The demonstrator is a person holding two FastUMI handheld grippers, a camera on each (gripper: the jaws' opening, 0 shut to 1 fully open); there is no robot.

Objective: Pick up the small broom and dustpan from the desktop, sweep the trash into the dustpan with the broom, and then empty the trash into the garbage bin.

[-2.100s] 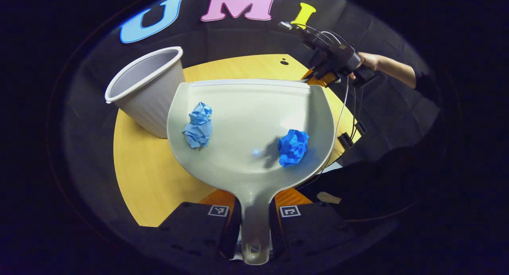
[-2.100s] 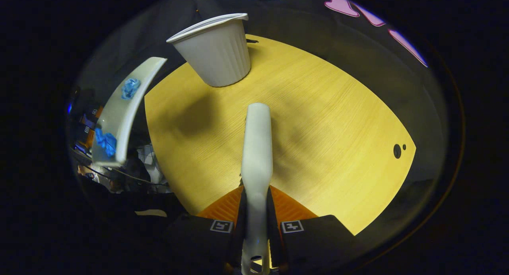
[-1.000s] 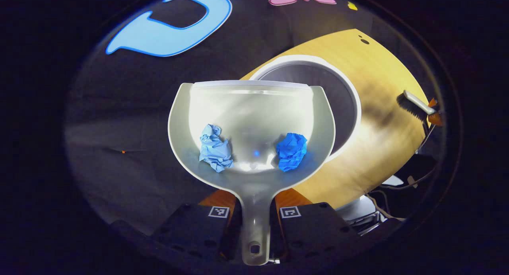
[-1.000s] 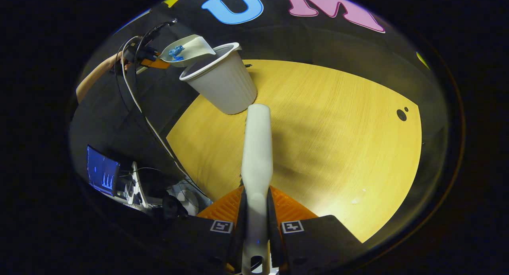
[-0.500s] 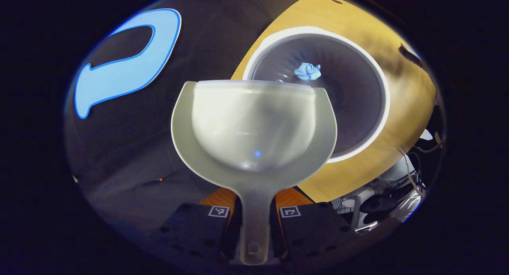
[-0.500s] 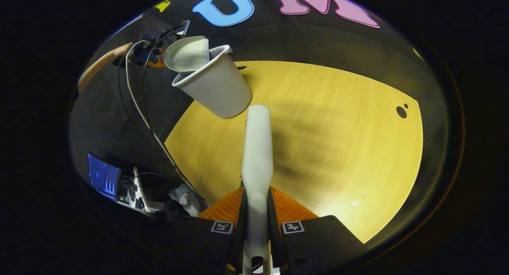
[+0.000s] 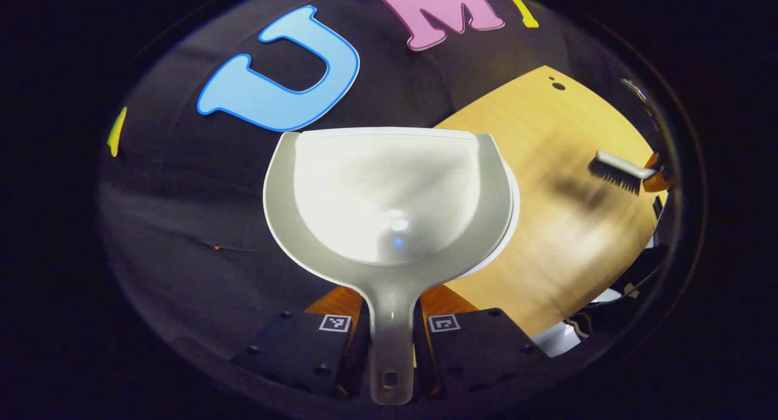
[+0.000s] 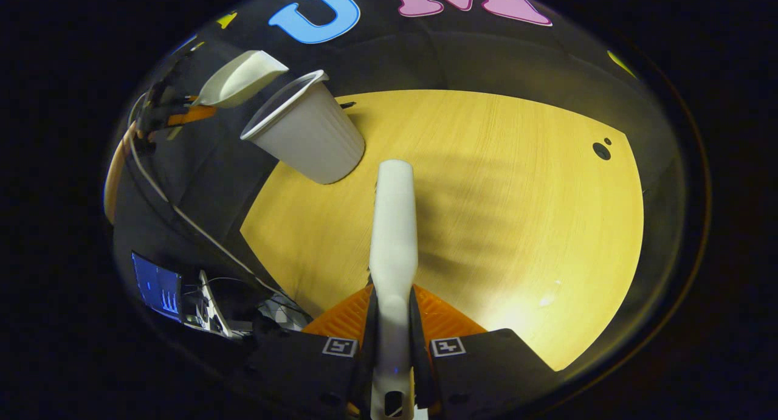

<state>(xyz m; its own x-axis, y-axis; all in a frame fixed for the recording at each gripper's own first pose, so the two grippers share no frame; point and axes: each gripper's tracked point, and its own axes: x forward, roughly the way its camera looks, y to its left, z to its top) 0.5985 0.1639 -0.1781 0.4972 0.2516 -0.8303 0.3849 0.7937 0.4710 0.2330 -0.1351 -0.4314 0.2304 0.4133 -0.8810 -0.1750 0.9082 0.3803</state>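
Dustpan emptied, lifted off garbage bin

Dustpan is seen as pale grey-white w/ a glossy sheen, same off-white for the broom handle, bristles dark. Bin is white w/ fine vertical ribs; desktop is yellow wood-grain. Gripper fingers are orange, ribbed, w/ black-and-white square markers.

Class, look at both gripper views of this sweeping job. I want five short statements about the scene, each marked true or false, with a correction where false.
1. The dustpan holds two blue paper wads. False: its scoop is bare.
2. The left gripper is shut on the dustpan's handle. True.
3. The right gripper is open. False: it is shut on the broom.
4. The garbage bin stands on the desktop. True.
5. The broom's bristles touch the bin. False: they are apart.
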